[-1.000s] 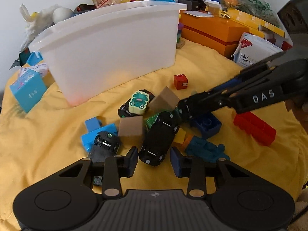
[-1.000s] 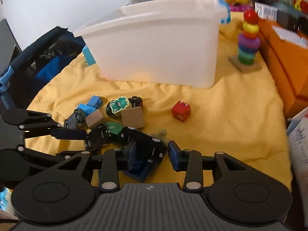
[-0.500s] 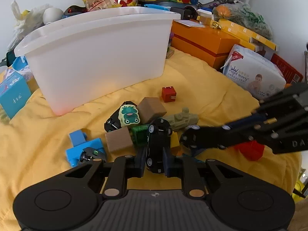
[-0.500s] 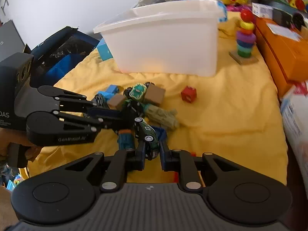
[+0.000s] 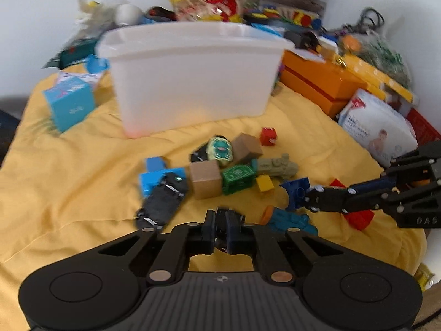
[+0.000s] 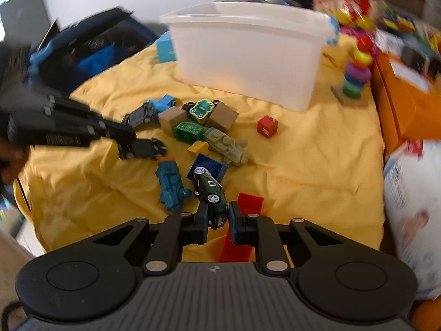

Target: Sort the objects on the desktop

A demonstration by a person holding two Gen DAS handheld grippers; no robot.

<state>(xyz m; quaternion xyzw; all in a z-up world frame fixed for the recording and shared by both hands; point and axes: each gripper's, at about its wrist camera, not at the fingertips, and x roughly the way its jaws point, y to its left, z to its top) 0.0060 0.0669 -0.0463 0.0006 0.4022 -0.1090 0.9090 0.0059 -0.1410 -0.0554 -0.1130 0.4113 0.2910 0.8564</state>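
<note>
In the left wrist view, the left gripper (image 5: 220,229) has its fingers closed tight on a black toy car (image 5: 230,216), only partly visible between the pads. Ahead on the yellow cloth (image 5: 69,182) lie a second black car (image 5: 162,202), a tan cube (image 5: 206,183), a green crate (image 5: 238,178), a small yellow block (image 5: 264,183) and a grey-green toy vehicle (image 5: 277,165). The white plastic bin (image 5: 193,77) stands beyond them. The right gripper (image 5: 311,200) reaches in from the right beside a dark blue brick (image 5: 296,193).

In the right wrist view, the right gripper (image 6: 217,220) clamps a dark green toy car (image 6: 209,190) by its tail, nose pointing away and lifted over the cloth. A teal toy car (image 6: 171,186) lies just left of it, a red brick (image 6: 249,201) just right. The left gripper (image 6: 124,144) holds its black car (image 6: 146,149) above the cloth at the left. A red cube (image 6: 266,126) sits apart, nearer the bin (image 6: 248,55).
</note>
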